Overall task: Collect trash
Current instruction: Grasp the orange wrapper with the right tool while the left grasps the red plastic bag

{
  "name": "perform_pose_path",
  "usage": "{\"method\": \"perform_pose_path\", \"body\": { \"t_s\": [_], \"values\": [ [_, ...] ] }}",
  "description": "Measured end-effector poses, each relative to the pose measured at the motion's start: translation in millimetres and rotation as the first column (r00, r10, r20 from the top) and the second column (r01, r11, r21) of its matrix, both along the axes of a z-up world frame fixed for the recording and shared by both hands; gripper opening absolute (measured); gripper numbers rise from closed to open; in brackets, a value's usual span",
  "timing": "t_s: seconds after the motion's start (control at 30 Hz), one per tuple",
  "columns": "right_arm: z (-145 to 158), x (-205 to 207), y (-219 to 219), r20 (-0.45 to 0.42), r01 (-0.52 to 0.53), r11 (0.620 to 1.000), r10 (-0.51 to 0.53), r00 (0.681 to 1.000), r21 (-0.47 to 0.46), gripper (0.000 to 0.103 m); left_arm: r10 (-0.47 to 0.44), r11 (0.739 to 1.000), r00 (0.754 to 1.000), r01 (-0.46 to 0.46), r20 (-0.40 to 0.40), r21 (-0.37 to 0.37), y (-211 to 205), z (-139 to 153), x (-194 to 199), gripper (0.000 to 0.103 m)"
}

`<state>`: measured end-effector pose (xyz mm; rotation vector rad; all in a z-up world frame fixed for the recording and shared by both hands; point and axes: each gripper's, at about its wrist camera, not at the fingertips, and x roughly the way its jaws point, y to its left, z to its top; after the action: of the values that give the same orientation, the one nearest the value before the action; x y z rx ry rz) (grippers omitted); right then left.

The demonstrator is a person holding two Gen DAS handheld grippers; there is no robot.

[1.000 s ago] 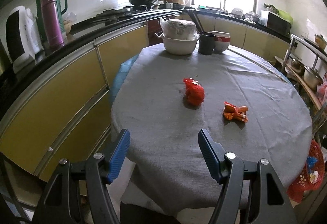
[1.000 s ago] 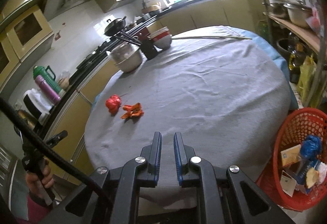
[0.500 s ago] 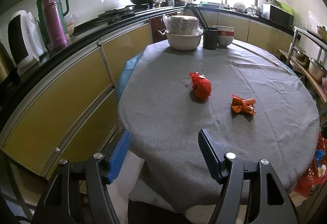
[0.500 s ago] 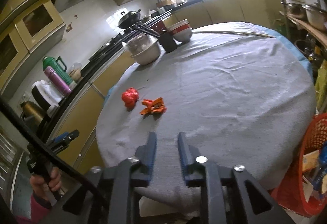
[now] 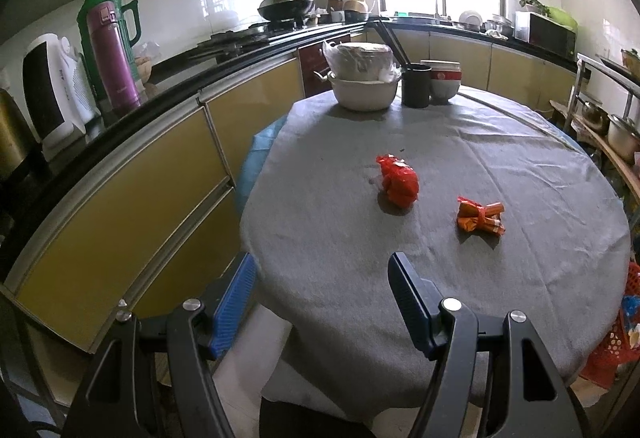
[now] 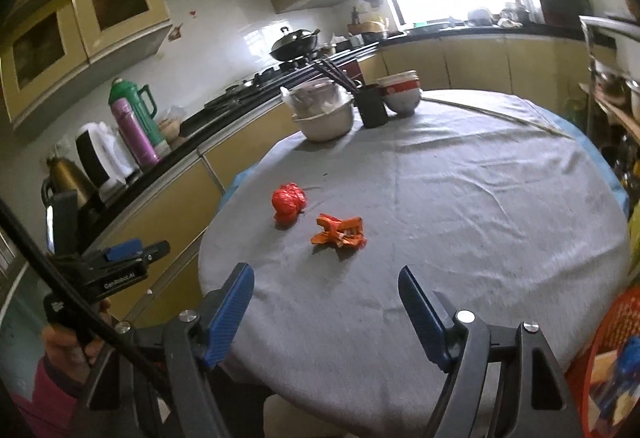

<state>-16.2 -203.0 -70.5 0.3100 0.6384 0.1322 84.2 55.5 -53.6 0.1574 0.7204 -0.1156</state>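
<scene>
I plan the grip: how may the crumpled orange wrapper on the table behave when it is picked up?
The orange wrapper looks thin and crumpled, so probably light and floppy. Pinched at its twisted middle, its flared ends may sag. It lies flat, unlikely to roll.

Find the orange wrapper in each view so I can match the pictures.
Left wrist: orange wrapper right of centre on the grey cloth, right of the red wrapper.
Right wrist: just left of centre, lower right of the red wrapper.
Shared landmark: black cup at the table's far edge.
</scene>
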Motion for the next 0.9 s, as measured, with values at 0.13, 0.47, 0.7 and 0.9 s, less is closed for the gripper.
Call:
{"method": "perform_pose_path", "body": {
  "t_s": [0.13, 0.47, 0.7, 0.9],
  "values": [
    [1, 16, 13, 0.002, -0.030, 1.000, 0.030, 1.000, -0.002, 0.077, 0.010, 1.000, 1.000, -0.010, 0.018, 0.018, 1, 3, 0, 0.070],
    [-4, 54, 26, -0.018, -0.071, 0.997, 0.071, 0.997, 0.008, 0.067, 0.036, 0.999, 0.999, -0.037, 0.033, 0.035, 3, 2, 11, 0.076],
    [-18, 79, 18, -0.056, -0.075, 0.997, 0.076, 0.996, 0.024, 0.063, 0.036, 0.998, 0.999, -0.036, 0.002, 0.042, -5, -8, 28, 0.076],
    [-39, 113, 4, -0.112, -0.083, 0.995, 0.089, 0.990, 0.061, 0.063, 0.018, 1.000, 0.999, -0.017, -0.046, 0.015, -11, -13, 48, 0.076]
  ]
}}
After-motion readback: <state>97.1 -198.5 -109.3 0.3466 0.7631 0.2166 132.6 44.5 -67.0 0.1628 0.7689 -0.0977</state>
